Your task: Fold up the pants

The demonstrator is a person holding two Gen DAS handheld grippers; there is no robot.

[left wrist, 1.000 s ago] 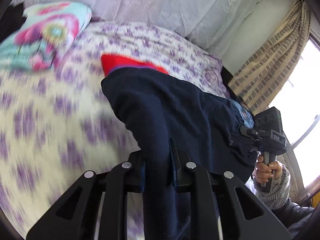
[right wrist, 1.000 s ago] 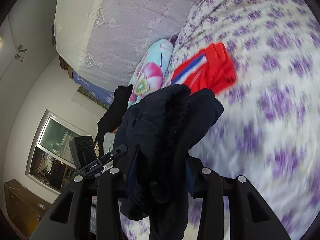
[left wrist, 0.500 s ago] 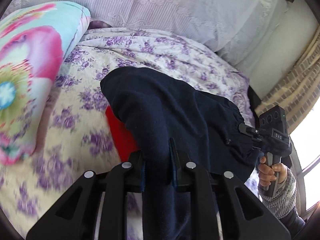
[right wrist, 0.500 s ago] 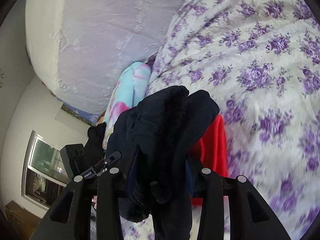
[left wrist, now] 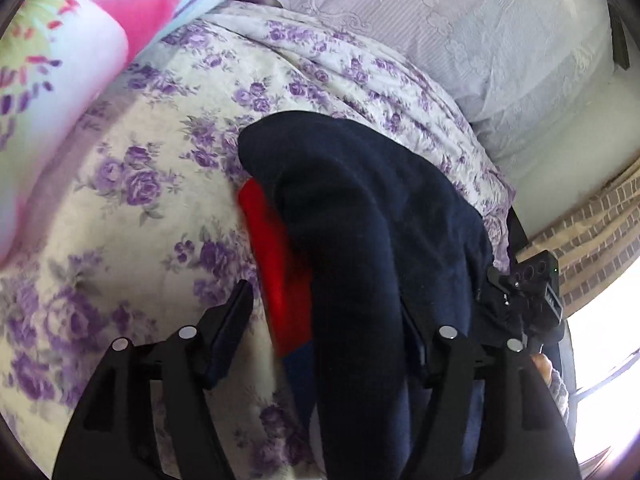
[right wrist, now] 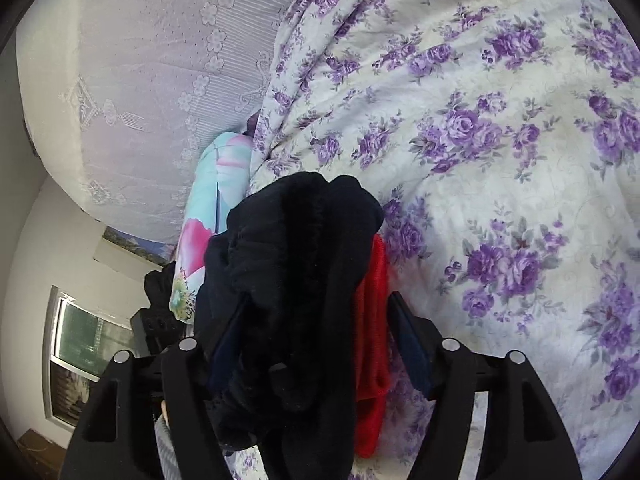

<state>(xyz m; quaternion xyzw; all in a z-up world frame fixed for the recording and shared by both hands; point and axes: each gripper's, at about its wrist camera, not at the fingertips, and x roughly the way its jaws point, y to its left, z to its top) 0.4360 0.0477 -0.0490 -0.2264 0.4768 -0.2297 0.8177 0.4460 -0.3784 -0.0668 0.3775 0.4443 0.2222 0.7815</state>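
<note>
Having just been opening, both sets of jaws were seen spread wide: L gripper (left wrist: 326,320) & R gripper (right wrist: 316,332), navy pants (left wrist: 372,240) lying loose between, over red garment (left wrist: 280,272) at 9 o'clock, on floral bedspread (left wrist: 132,184).

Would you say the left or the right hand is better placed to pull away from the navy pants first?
Left, probably. The left tongs have just opened, with a gap beside the pants. In the right tongs, also just opened, bunched cloth fills the jaws.
</note>
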